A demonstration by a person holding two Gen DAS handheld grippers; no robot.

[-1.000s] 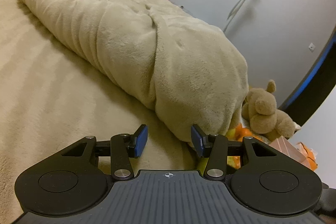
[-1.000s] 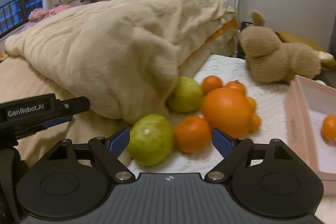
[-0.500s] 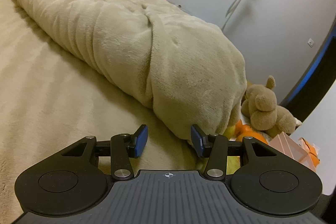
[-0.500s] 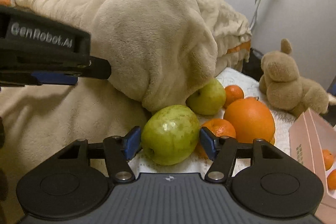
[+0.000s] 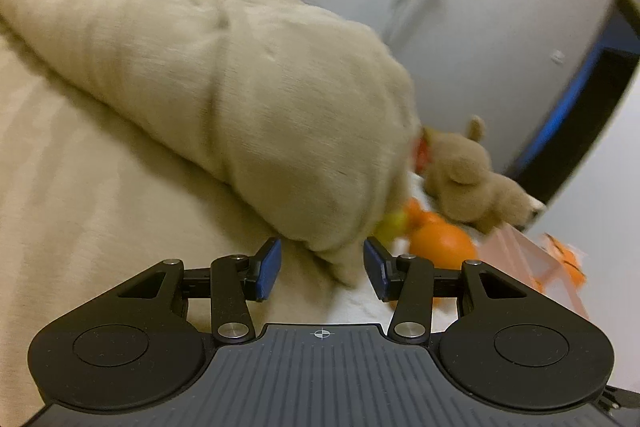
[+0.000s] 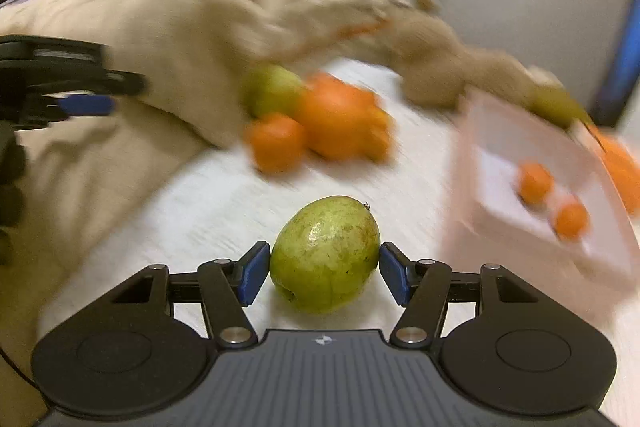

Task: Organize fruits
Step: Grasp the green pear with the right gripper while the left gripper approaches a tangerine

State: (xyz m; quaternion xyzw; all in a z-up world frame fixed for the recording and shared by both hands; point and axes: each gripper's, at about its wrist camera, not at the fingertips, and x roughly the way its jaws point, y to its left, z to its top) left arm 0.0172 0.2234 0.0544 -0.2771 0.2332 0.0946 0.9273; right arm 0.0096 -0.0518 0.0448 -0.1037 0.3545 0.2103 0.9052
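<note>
Now my right tongs (image 6: 323, 269) pinch the green pear (image 6: 326, 254), both blue pads pressed on its sides; a second ago they stood spread over the fruit pile. The pear is clear of the heap of oranges (image 6: 320, 129), which blurs behind it, lifted above the white bed cover (image 6: 200, 211). The pink box (image 6: 532, 187), with two small oranges inside, sits to the right. My guess: the pear goes there next. My left tongs (image 5: 322, 271) hang half spread, empty, by the beige blanket (image 5: 208, 75), much as before.
</note>
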